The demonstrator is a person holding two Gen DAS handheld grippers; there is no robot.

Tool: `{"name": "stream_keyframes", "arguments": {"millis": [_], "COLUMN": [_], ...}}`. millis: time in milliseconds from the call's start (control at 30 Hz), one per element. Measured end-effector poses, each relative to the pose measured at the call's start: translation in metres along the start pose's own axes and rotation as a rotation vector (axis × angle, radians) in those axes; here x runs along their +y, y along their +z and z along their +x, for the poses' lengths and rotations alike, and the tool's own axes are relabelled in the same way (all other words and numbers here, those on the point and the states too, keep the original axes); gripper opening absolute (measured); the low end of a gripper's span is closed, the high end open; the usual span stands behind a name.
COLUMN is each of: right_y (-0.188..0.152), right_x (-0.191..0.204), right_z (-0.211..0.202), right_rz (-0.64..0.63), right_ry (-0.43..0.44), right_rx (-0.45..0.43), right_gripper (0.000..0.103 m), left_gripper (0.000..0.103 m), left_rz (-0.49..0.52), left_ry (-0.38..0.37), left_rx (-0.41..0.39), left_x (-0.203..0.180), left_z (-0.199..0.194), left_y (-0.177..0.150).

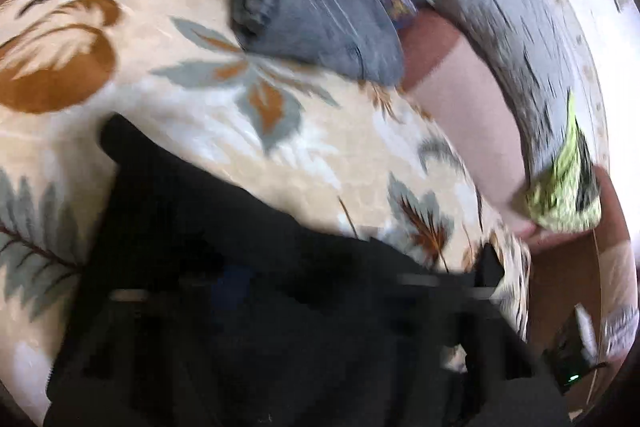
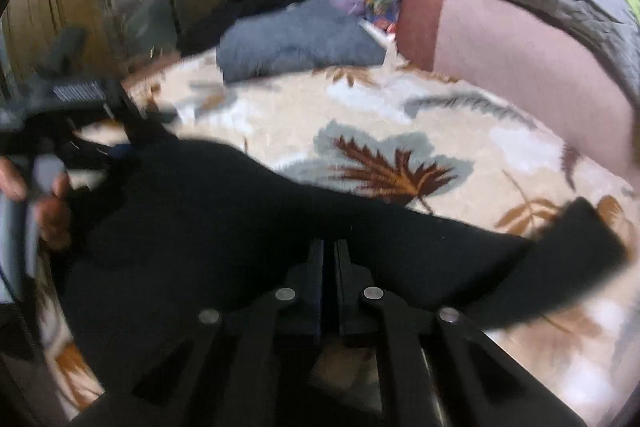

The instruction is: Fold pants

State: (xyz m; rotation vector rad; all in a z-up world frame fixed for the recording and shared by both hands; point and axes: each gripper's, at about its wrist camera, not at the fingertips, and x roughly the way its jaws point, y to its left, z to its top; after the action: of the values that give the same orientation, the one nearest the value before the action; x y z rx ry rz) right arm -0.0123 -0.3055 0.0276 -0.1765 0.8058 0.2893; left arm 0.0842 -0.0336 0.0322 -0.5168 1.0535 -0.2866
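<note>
Pinching the black pants (image 2: 224,227) near their edge, the right tool (image 2: 329,255) has its fingers nearly together on the cloth. The left tool (image 2: 116,147) meets the same garment further along; whether it grips, I cannot tell through the blur. The pants lie spread and rumpled across the leaf-patterned bed cover (image 2: 400,115), so folding looks barely begun. A grey folded garment (image 2: 296,39) sits well beyond.

My right gripper (image 2: 329,259) — at 6 o'clock, fingers nearly together, only a thin slot between them. My left gripper (image 2: 92,143) — at 9 o'clock in the right wrist view, blurred, closure unreadable; my left hand (image 2: 48,203) wraps its handle.
</note>
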Motion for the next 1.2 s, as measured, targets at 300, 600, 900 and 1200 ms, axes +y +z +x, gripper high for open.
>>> {"name": "stream_keyframes", "arguments": {"millis": [300, 600, 900, 1200], "right_y": [-0.067, -0.078, -0.069, -0.075], "right_x": [0.053, 0.064, 0.108, 0.113], "right_z": [-0.085, -0.082, -0.047, -0.055], "right_rz": [-0.038, -0.016, -0.091, -0.072], "right_ry": [0.138, 0.188, 0.225, 0.161], "right_rx": [-0.005, 0.027, 0.04, 0.026], "right_gripper": [0.003, 0.041, 0.045, 0.004], "left_gripper": [0.013, 0.071, 0.077, 0.035], "left_rz": [0.158, 0.061, -0.027, 0.08], "left_ry": [-0.054, -0.035, 0.042, 0.006], "left_rx": [-0.062, -0.086, -0.096, -0.112], "left_x": [0.011, 0.054, 0.067, 0.05], "left_z": [-0.074, -0.102, -0.086, -0.102], "left_y": [-0.069, -0.09, -0.073, -0.081]}}
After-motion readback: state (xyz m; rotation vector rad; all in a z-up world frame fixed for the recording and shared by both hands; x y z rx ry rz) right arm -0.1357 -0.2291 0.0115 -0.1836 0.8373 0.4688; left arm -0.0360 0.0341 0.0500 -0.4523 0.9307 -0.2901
